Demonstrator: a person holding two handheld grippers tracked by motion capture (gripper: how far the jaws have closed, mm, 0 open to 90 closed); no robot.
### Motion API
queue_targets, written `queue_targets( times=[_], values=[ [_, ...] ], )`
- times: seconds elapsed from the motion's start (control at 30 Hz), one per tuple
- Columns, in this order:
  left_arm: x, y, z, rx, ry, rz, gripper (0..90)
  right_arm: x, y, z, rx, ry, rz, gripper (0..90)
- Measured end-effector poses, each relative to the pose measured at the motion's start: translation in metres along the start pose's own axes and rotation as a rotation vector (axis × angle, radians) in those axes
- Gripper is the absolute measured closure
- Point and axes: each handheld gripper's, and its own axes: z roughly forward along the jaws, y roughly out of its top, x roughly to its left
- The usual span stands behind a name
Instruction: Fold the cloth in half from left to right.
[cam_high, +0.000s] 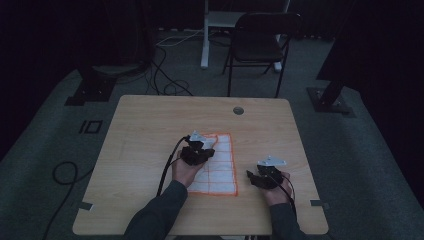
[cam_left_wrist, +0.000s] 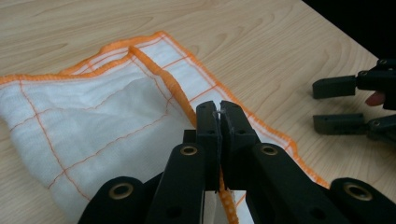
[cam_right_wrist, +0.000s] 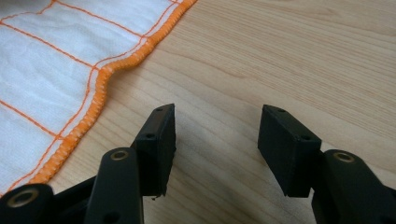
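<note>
A white cloth (cam_high: 220, 167) with orange grid lines and an orange hem lies on the wooden table (cam_high: 150, 125). My left gripper (cam_high: 200, 150) is over the cloth's left part and is shut on its orange hem (cam_left_wrist: 180, 93), which runs up between the two pads. The held edge is lifted and folded over the rest of the cloth (cam_left_wrist: 93, 116). My right gripper (cam_high: 255, 177) rests on bare wood to the right of the cloth, open with nothing between its fingers (cam_right_wrist: 159, 144). The cloth's hem (cam_right_wrist: 100, 88) lies just left of it, and the right gripper (cam_left_wrist: 343, 105) also appears in the left gripper view.
A round cable hole (cam_high: 238, 110) sits near the table's far edge. Beyond the table stand a black chair (cam_high: 260, 42), a white desk leg (cam_high: 205, 35) and floor cables (cam_high: 167, 75). Bare wood surrounds the cloth on all sides.
</note>
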Motion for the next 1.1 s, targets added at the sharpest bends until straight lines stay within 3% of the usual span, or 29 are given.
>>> queue_targets(
  times=[0.47,0.63,0.73,0.9,1.1],
  values=[
    [-0.011,0.018,0.017,-0.004,-0.02,-0.018,87.9,0.0,0.0,0.001,0.002,0.003,0.003,46.3],
    [-0.021,0.026,0.03,-0.001,-0.033,-0.02,87.7,0.0,0.0,0.001,0.0,0.003,0.003,46.3],
    [-0.021,0.025,0.036,-0.002,-0.067,-0.036,79.1,0.001,0.0,0.001,0.002,0.004,0.002,46.3],
    [-0.019,0.025,0.028,-0.006,-0.074,-0.024,73.8,0.0,0.0,0.0,0.002,0.006,0.003,46.3],
    [-0.01,0.014,0.004,-0.018,-0.068,-0.026,71.4,0.001,0.0,0.001,0.001,0.005,0.0,46.3]
  ],
)
